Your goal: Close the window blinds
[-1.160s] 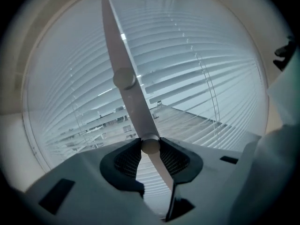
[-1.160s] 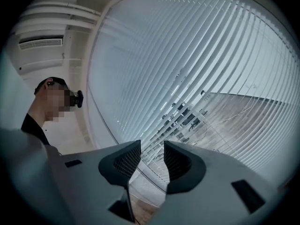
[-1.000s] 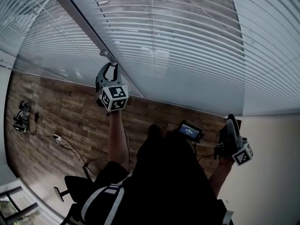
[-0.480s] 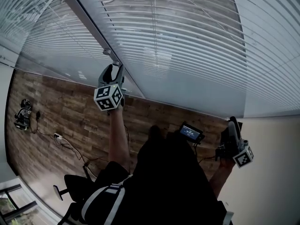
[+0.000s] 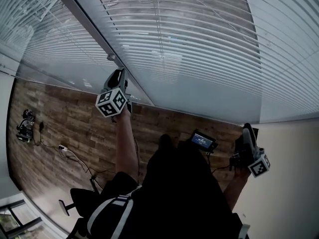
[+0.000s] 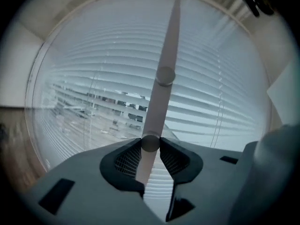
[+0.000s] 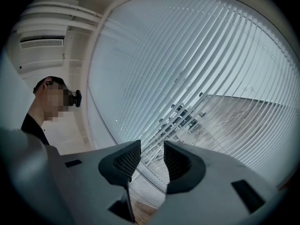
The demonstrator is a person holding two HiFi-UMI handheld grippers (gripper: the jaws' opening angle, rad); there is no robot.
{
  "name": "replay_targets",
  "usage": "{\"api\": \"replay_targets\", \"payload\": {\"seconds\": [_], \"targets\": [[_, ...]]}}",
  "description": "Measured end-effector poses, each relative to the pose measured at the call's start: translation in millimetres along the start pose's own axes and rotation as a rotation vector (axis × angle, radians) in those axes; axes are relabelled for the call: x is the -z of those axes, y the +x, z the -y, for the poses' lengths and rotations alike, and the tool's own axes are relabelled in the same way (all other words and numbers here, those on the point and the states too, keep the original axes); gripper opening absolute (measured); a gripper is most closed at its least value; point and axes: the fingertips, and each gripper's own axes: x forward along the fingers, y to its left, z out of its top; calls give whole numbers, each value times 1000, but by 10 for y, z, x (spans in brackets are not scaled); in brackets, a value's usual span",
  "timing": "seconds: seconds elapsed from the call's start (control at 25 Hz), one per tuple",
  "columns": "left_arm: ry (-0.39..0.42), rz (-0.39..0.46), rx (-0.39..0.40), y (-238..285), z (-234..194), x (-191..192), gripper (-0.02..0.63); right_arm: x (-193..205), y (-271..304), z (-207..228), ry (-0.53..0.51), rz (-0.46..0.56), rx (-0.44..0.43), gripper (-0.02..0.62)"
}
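White slatted window blinds (image 5: 199, 44) fill the upper part of the head view, and through the slats (image 6: 93, 102) I see buildings outside. The blinds' pale tilt wand (image 6: 164, 78) hangs in front of them. My left gripper (image 5: 119, 76) is raised to the window. Its jaws are closing, and the wand's lower end sits between the pads (image 6: 150, 144), which press on it from both sides. My right gripper (image 5: 245, 133) hangs low at the right, away from the blinds. It stands open (image 7: 152, 156) with nothing between its fingers.
A window frame bar (image 5: 89, 24) runs diagonally beside the left gripper. Below lie a wood floor (image 5: 75, 128), cables and a small device (image 5: 24, 126) at the left. A small lit screen (image 5: 202, 140) sits near my waist. A beige wall (image 5: 294, 173) stands at the right.
The left gripper's jaws spread half a second ago and have come back together on the wand. Its marker cube has turned and shifted slightly left. The right gripper has stayed put.
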Motion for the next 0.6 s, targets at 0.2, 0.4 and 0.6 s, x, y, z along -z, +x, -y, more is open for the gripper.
{"api": "replay_targets", "payload": {"seconds": [0.2,0.4,0.6], "targets": [[376,-100,-120,19,35,70,135,74,-75,112,46,5,-4,155],[614,-144,-195,27,42,81,135,62,-46,89,46,3,-16,156],[608,-123,-189,25,55,109,137,80,-61,109,44,2,-10,156]]}}
